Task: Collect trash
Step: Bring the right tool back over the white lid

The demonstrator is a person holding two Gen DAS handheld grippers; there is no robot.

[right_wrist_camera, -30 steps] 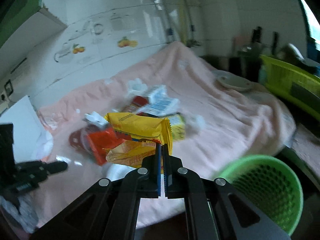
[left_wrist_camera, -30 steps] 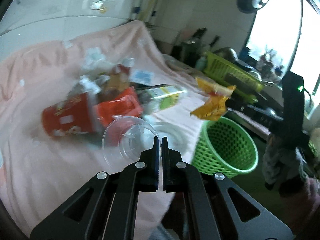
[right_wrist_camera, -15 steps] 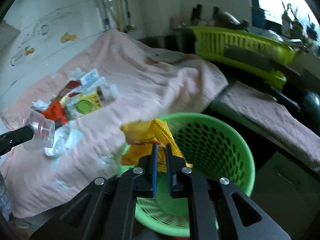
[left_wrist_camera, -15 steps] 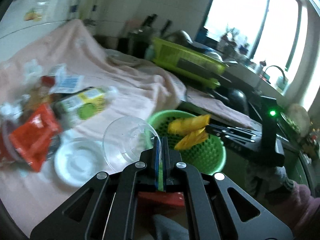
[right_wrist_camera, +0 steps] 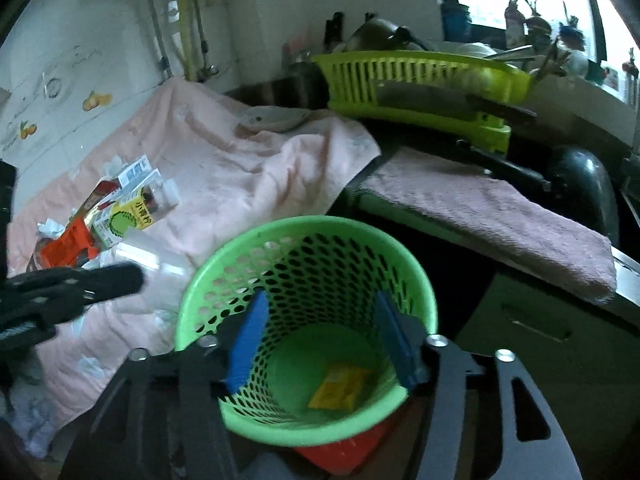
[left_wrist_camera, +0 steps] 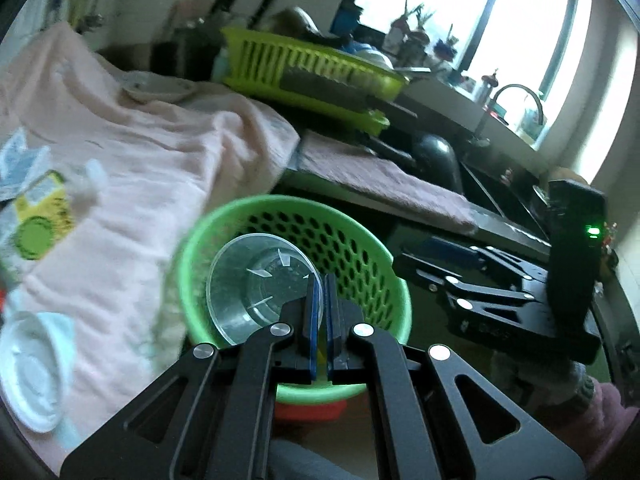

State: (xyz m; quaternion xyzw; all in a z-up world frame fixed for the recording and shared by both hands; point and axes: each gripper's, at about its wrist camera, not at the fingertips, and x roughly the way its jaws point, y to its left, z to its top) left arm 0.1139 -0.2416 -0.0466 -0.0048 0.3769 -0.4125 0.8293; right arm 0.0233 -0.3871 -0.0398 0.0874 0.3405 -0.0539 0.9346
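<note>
Over the green basket (right_wrist_camera: 304,240) beside the pink-clothed counter (right_wrist_camera: 240,168), the left gripper (left_wrist_camera: 320,304) pinches a clear cup (left_wrist_camera: 256,284) while the right gripper (right_wrist_camera: 320,336) is opening, nothing between its pads.

The green basket (right_wrist_camera: 304,264) is perforated plastic with a smooth, slightly glossy rim. The cup (left_wrist_camera: 256,284) is clear, glossy plastic. A soft, matt pink cloth (right_wrist_camera: 224,168) covers the desk, wrinkled at its right edge. The yellow wrapper (right_wrist_camera: 340,386) looks shiny. Each tool's arms are matt black, with smooth blue pads (right_wrist_camera: 250,340).
</note>
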